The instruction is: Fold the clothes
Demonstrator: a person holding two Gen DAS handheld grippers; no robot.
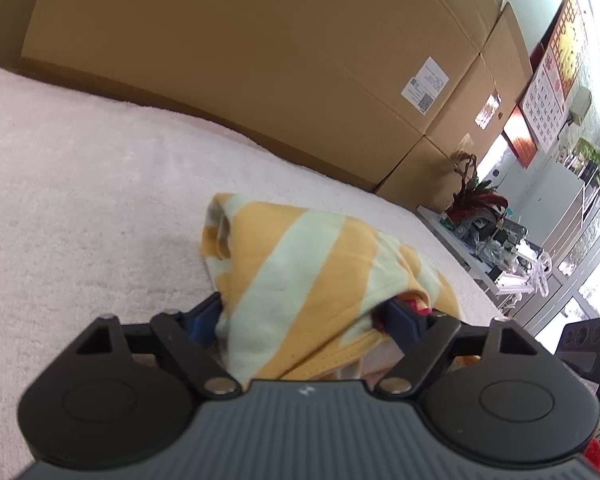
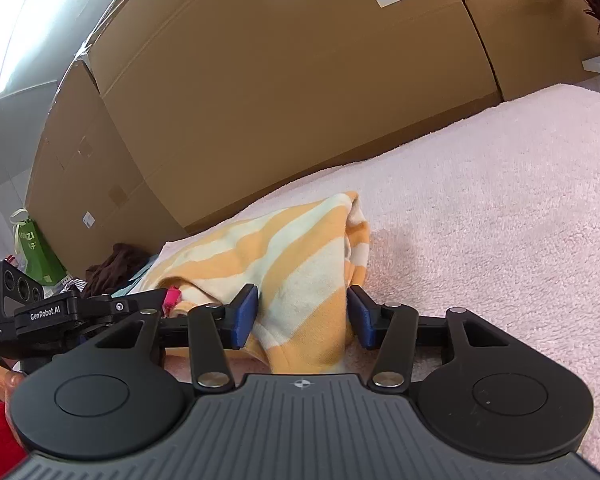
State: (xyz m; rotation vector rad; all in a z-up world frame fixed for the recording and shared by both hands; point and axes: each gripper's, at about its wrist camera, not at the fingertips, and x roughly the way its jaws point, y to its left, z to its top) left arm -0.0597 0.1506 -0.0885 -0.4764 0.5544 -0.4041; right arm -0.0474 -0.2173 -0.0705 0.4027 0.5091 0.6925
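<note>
The left gripper (image 1: 304, 320) stands wide, its blue pads flanking the near end of the striped garment (image 1: 300, 264) bunched on the pale towel (image 1: 80, 184). The right gripper (image 2: 302, 316), half-open, brackets the other end; whether either presses is unclear.

The left gripper (image 1: 304, 316) pointed forward and a little down. Its 2 blue fingers (image 1: 206, 316) stood wide apart, with striped cloth (image 1: 292, 264) bunched between them. Whether they pressed on it could not be told. The right gripper (image 2: 302, 314) also pointed a little down, close beside the left one. Its 2 blue fingers (image 2: 245, 316) sat against both sides of the same cloth and squeezed it.
</note>
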